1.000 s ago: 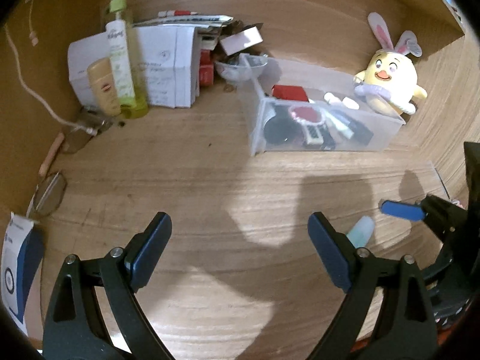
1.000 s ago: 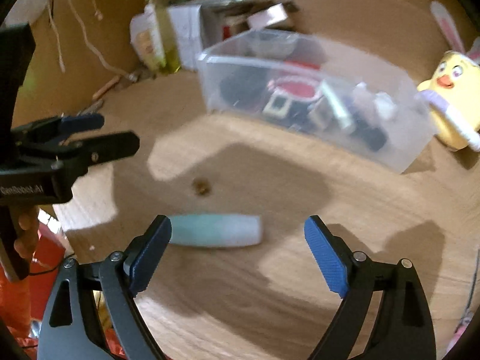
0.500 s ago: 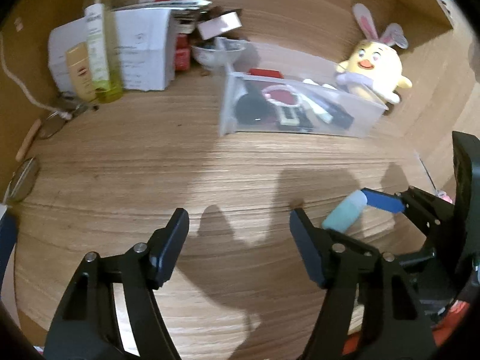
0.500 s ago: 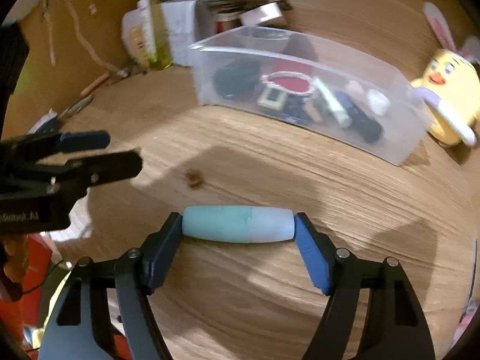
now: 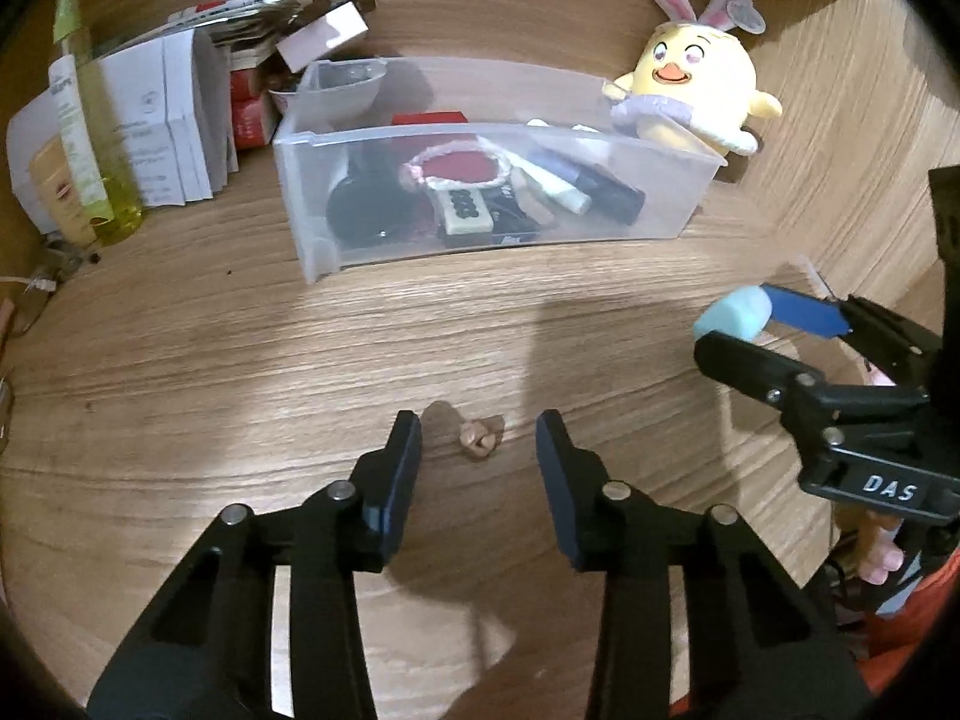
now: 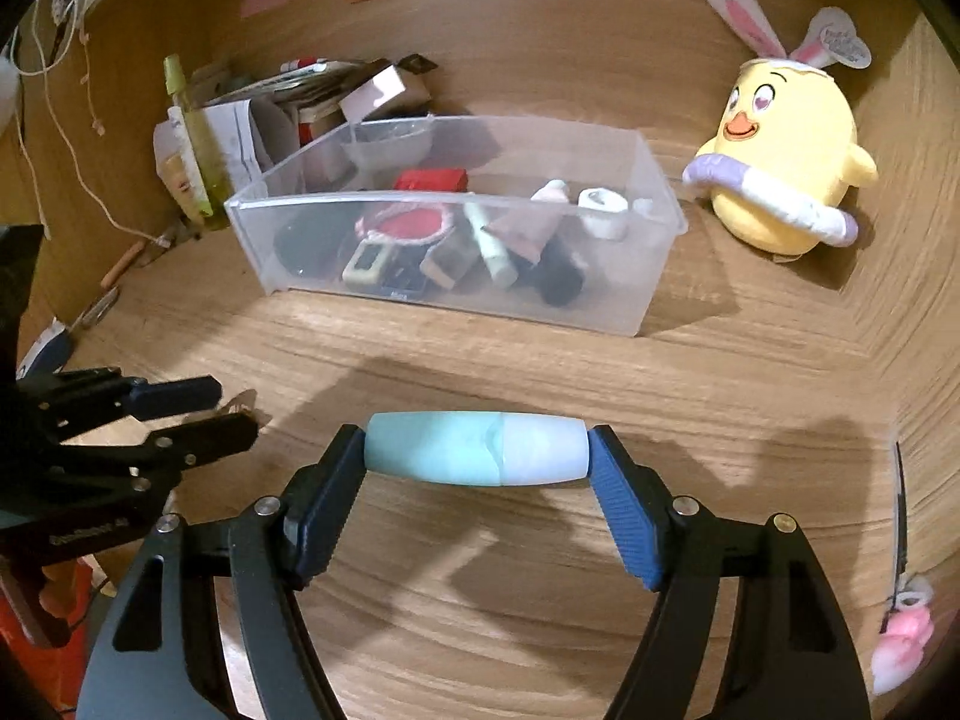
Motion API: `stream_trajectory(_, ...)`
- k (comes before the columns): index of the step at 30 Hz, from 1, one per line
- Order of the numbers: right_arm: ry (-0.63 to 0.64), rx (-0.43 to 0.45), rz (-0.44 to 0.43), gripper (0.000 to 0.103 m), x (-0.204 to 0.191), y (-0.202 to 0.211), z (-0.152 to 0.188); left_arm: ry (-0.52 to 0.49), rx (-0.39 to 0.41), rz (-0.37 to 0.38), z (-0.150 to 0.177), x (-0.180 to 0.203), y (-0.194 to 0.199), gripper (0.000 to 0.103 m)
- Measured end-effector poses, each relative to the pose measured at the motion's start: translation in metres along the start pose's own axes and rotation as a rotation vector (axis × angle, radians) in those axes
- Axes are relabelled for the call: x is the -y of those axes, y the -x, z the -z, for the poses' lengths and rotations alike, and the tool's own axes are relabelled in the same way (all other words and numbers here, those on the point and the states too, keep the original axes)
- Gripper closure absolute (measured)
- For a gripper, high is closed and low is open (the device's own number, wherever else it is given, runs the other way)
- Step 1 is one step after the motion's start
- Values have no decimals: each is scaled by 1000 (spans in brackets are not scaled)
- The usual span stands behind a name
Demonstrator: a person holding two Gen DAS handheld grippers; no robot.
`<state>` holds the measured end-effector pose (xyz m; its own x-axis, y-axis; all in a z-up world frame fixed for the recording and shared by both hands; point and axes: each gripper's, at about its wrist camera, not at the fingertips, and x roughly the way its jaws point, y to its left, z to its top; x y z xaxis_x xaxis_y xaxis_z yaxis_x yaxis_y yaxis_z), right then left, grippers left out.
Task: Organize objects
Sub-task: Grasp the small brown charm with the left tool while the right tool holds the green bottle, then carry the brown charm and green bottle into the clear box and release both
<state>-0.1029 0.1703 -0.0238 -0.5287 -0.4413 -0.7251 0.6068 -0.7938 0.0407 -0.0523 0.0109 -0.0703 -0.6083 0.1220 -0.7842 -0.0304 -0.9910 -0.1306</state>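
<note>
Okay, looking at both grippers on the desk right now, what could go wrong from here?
1. The right gripper holds the pale blue tube only by its two ends, so it may pivot or slip out before reaching the clear bin.
2. The left gripper, whose jaws have just been closing, straddles a tiny tan object without pinching it yet; it might skid away.
3. The bin is crowded, so the tube may land awkwardly.

Tiny brown bit, identity unclear
</note>
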Motion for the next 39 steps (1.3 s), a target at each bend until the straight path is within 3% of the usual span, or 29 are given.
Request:
stream_trajectory(2, 2, 4, 2, 31, 0, 0, -1, -7, 3, -15, 0, 2, -3, 76)
stream_trajectory(4, 5, 9, 0, 31, 0, 0, -2, -15, 4, -18, 1, 5, -4, 90)
stream_trajectory(12, 2, 32, -8, 31, 4, 1, -10, -5, 39, -22, -8, 9, 5, 90)
stream_trajectory(31, -16, 152, 11, 31, 32, 21, -54, 18, 237, 31, -77, 32, 41, 90)
stream_trajectory(39, -38, 200, -5, 31, 43, 22, -78, 25, 267, -23, -102, 25, 42, 90)
